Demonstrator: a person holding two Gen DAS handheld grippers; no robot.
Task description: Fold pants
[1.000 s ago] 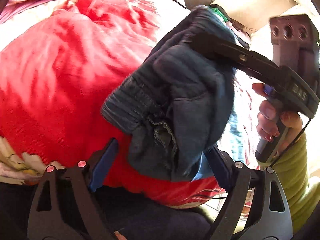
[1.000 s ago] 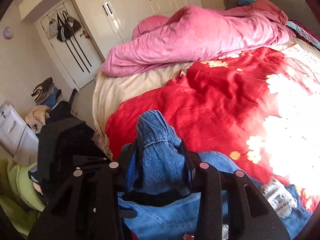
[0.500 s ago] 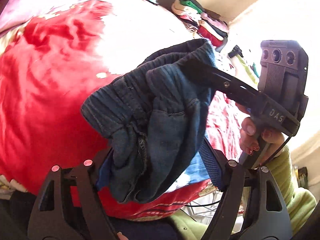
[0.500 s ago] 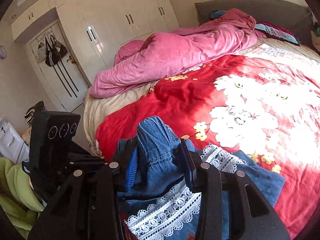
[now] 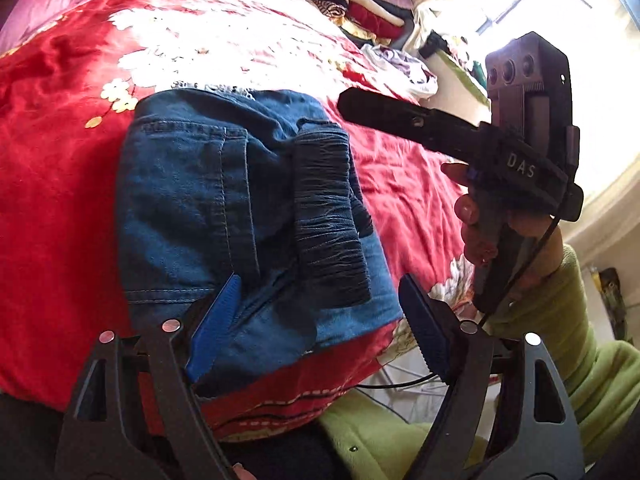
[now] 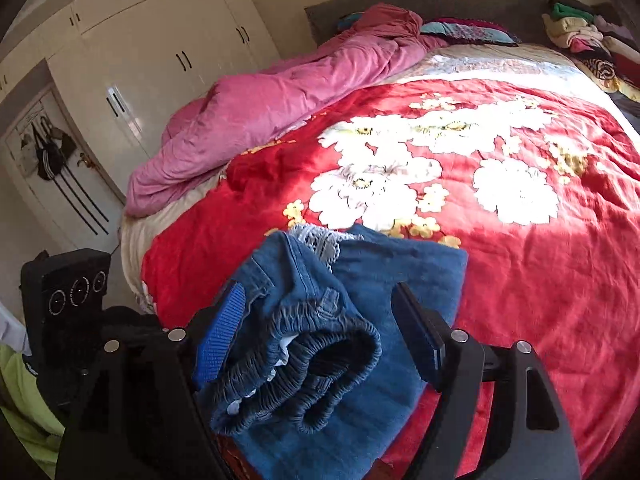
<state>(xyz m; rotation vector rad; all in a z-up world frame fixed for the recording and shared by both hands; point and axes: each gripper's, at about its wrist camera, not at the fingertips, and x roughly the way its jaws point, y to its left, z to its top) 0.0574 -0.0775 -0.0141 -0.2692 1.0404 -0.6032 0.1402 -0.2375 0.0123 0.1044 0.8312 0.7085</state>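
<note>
Blue denim pants (image 5: 240, 216) lie folded in a compact stack on the red flowered bedspread (image 5: 60, 168), near the bed's front edge. Their dark elastic waistband (image 5: 328, 216) lies on top. In the right wrist view the pants (image 6: 360, 320) show a bunched waistband (image 6: 312, 376) and a bit of white lace (image 6: 320, 240). My left gripper (image 5: 316, 320) is open, its blue pads on either side of the stack's near edge. My right gripper (image 6: 316, 332) is open over the waistband; it also shows in the left wrist view (image 5: 460, 132), beside the pants.
A pink duvet (image 6: 280, 92) is heaped along the far left of the bed. Folded clothes (image 6: 592, 40) are stacked at the head end on the right. White wardrobes (image 6: 160, 60) and a door stand behind. The bedspread (image 6: 520, 200) beyond the pants is flat.
Both grippers held the pants up off the bed; now the pants lie folded on the bedspread and both grippers have opened and let go.
</note>
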